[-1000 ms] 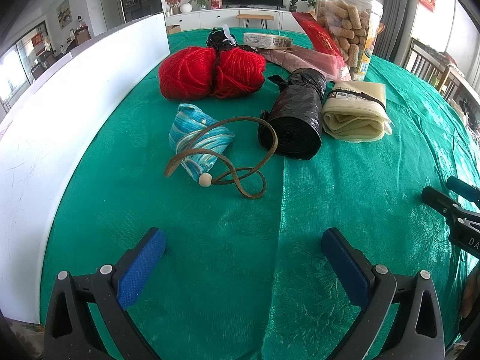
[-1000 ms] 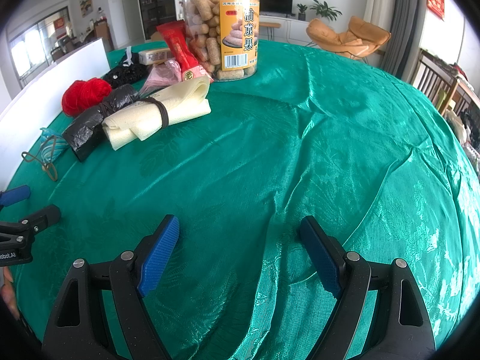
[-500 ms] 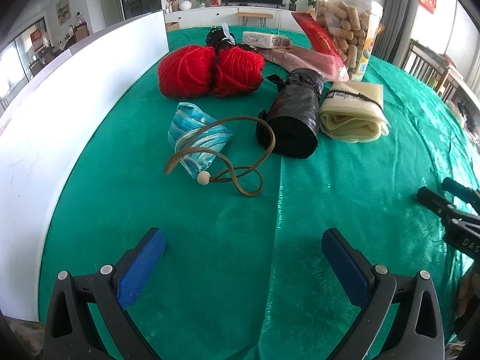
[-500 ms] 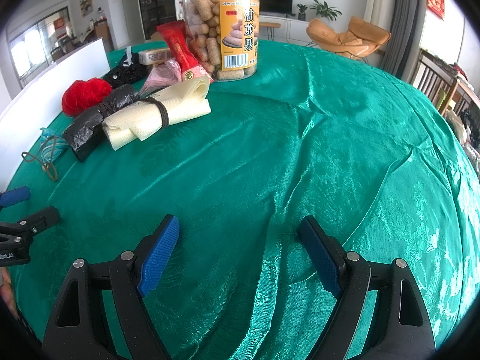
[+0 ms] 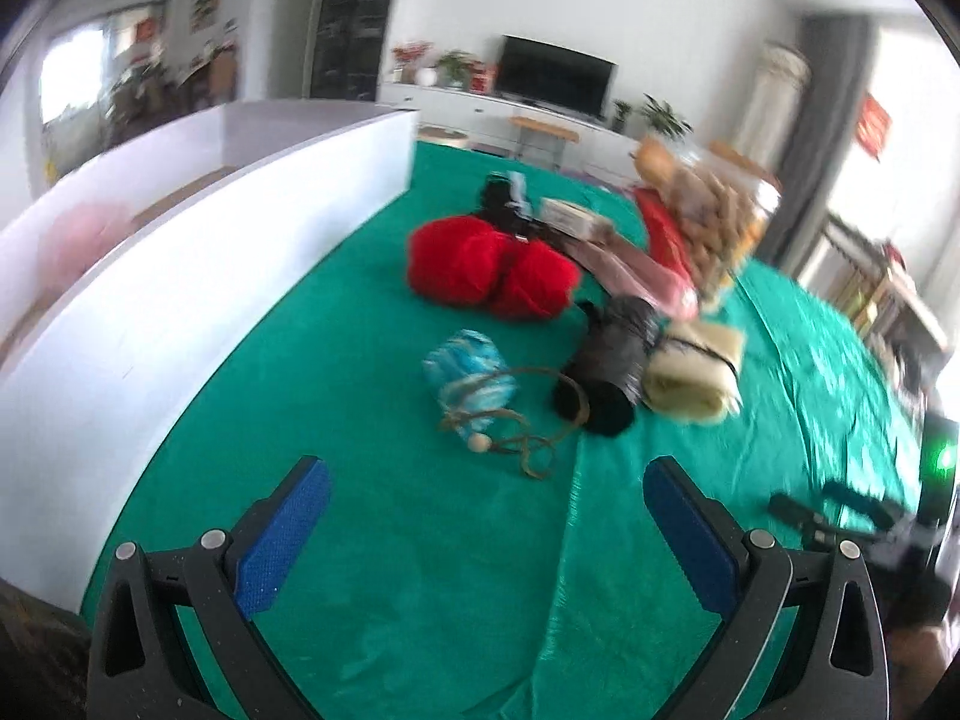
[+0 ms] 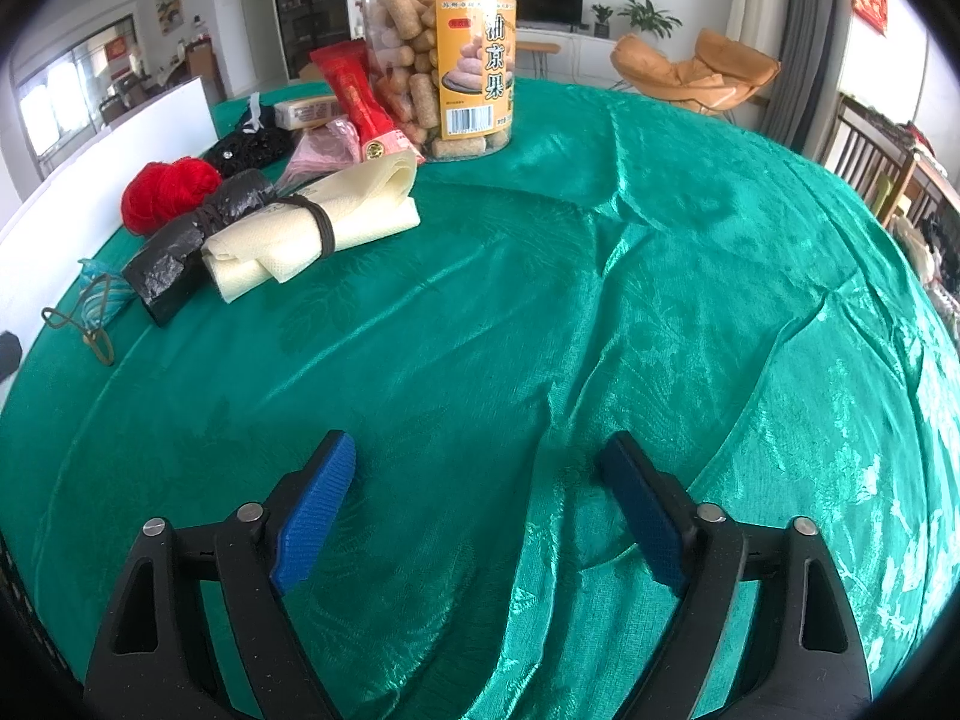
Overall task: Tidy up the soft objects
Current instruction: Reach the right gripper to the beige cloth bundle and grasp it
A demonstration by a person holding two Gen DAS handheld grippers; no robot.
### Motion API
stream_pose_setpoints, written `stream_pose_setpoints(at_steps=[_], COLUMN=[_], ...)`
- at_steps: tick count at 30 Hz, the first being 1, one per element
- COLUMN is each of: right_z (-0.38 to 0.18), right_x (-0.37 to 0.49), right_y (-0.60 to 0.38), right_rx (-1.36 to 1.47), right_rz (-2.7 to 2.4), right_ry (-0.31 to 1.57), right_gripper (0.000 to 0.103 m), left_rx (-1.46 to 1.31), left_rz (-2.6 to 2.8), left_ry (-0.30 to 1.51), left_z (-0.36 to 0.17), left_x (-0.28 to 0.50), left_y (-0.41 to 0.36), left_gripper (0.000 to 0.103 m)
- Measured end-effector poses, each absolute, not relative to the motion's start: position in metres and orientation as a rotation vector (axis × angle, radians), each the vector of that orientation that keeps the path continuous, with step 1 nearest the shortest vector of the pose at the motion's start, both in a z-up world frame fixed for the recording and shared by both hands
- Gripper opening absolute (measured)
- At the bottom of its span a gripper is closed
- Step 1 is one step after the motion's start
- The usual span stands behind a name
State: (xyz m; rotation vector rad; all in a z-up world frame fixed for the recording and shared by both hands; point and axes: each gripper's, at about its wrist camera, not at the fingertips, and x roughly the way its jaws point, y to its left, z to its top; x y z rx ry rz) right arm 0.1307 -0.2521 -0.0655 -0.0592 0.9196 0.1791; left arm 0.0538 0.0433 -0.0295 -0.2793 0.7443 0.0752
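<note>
Both the left gripper [image 5: 486, 504] and right gripper [image 6: 474, 480] have jaws spread wide, empty. The left has just lifted and tilted, blurring its view, likely starting toward the blue pouch [image 5: 471, 375] resting mid-bench beside the red yarn [image 5: 489, 270].

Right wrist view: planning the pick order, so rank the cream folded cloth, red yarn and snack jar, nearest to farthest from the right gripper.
1. Cream folded cloth, ahead-left, banded.
2. Red yarn, far left, behind the cloth.
3. Snack jar, back centre, upright.
</note>
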Motion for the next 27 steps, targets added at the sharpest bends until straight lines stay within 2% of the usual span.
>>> stream_pose_setpoints(at_steps=[3, 6, 9, 15, 16, 17, 18, 19, 22, 27], right_z=[-0.057, -0.035, -0.028, -0.051, -0.050, -0.049, -0.047, -0.046, -0.043, -0.039], right_x=[0.146, 0.172, 0.207, 0.257, 0.257, 0.254, 0.251, 0.248, 0.237, 0.206], right_y=[-0.254, -0.259, -0.249, -0.194, -0.184, -0.177, -0.175, -0.179, -0.208, -0.271], right_rx=[-0.033, 0.147, 0.294, 0.314, 0.255, 0.199, 0.181, 0.192, 0.230, 0.177], right_rz=[0.199, 0.237, 0.286, 0.287, 0.271, 0.273, 0.301, 0.310, 0.356, 0.389], right_ry=[0.989, 0.953, 0.993, 1.139, 1.138, 1.124, 1.116, 1.115, 1.145, 1.201], right_gripper=[0.088, 0.088, 0.088, 0.084, 0.080, 0.053, 0.043, 0.038, 0.031, 0.030], left_rx=[-0.358, -0.371, -0.318, -0.238, -0.237, -0.242, -0.247, -0.257, -0.276, -0.291], left_rz=[0.093, 0.099, 0.108, 0.109, 0.109, 0.109, 0.108, 0.107, 0.101, 0.087], left_ry=[0.753, 0.756, 0.766, 0.779, 0.779, 0.780, 0.780, 0.781, 0.786, 0.783], left_z=[-0.033, -0.036, -0.037, -0.038, -0.038, -0.038, -0.038, -0.039, -0.040, -0.038], left_x=[0.055, 0.055, 0.059, 0.061, 0.062, 0.062, 0.062, 0.062, 0.064, 0.062], left_y=[0.057, 0.056, 0.046, 0.033, 0.033, 0.034, 0.035, 0.036, 0.038, 0.039], left_gripper=[0.103, 0.103, 0.103, 0.103, 0.103, 0.103, 0.103, 0.103, 0.103, 0.103])
